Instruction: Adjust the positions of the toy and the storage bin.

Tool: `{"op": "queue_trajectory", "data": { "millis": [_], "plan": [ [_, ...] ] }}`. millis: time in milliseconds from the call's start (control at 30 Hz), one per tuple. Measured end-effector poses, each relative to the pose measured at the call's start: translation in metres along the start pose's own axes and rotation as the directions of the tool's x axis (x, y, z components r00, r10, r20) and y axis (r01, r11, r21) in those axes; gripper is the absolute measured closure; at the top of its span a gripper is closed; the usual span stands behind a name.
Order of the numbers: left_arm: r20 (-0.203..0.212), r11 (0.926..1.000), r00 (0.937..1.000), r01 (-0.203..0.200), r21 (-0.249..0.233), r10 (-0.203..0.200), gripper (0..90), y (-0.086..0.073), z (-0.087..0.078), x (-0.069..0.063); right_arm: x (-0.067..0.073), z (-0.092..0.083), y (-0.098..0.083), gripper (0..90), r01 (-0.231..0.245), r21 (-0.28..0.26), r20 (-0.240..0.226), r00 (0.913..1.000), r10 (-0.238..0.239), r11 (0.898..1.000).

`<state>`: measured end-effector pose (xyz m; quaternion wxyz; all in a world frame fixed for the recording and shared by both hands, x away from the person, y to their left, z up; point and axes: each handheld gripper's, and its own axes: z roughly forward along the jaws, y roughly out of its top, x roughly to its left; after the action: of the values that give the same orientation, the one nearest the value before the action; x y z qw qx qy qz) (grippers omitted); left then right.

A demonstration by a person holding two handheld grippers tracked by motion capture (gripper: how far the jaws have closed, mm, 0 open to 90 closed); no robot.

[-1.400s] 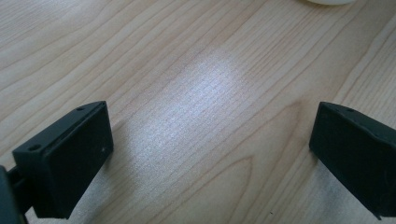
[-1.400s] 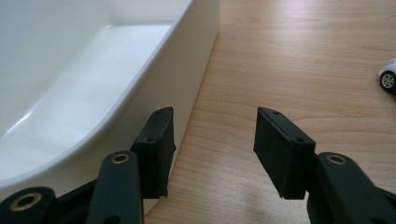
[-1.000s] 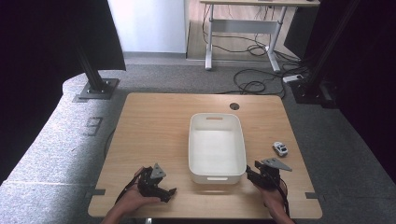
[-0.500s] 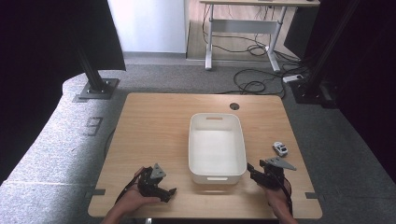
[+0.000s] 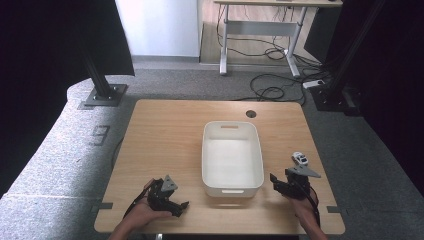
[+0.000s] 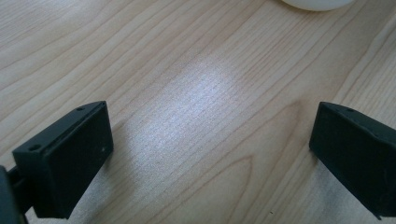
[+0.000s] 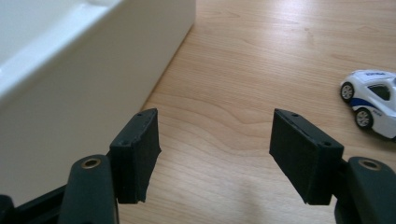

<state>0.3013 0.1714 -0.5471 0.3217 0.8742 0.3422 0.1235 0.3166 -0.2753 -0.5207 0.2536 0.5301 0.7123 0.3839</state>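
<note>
Both tools rest low on the tabletop (image 5: 165,135) flanking the white bin (image 5: 232,156), left tool (image 5: 170,199) and right tool (image 5: 291,182) each with jaws apart and empty, the right near the toy car (image 5: 300,158), presumably for pickup.

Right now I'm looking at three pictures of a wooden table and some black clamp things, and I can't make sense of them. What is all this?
No robot here: a person sits at a wooden table and holds a hand tool in each hand. Each tool is a gripper with two black fingers that open and shut.

The wide picture comes from a camera above the table, looking down. In it the left gripper is at the lower left and the right gripper at the lower right.

The other two pictures come from small cameras riding on each gripper, looking out along its fingers.

A white plastic tub, apparently empty, sits in the middle of the table. A small white toy car lies to its right, just ahead of the right gripper.

Both grippers are open and hold nothing.
</note>
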Motion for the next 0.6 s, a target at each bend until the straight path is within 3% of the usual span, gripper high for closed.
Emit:
{"op": "queue_trajectory", "data": {
  "millis": [333, 600],
  "plan": [
    [0.0, 1.0, 1.0, 0.0, 0.0, 0.0, 0.0, 0.0, 0.0, 0.0, -0.014, 0.003, 0.003, 31.9, 0.037, 0.022, 0.015, 0.9992, -0.037, 0.999],
    [0.0, 1.0, 1.0, 0.0, 0.0, 0.0, 0.0, 0.0, 0.0, 0.0, -0.023, -0.001, 0.007, 32.6, 0.008, -0.009, 0.033, 0.9994, -0.008, 1.0]
  ]
}}
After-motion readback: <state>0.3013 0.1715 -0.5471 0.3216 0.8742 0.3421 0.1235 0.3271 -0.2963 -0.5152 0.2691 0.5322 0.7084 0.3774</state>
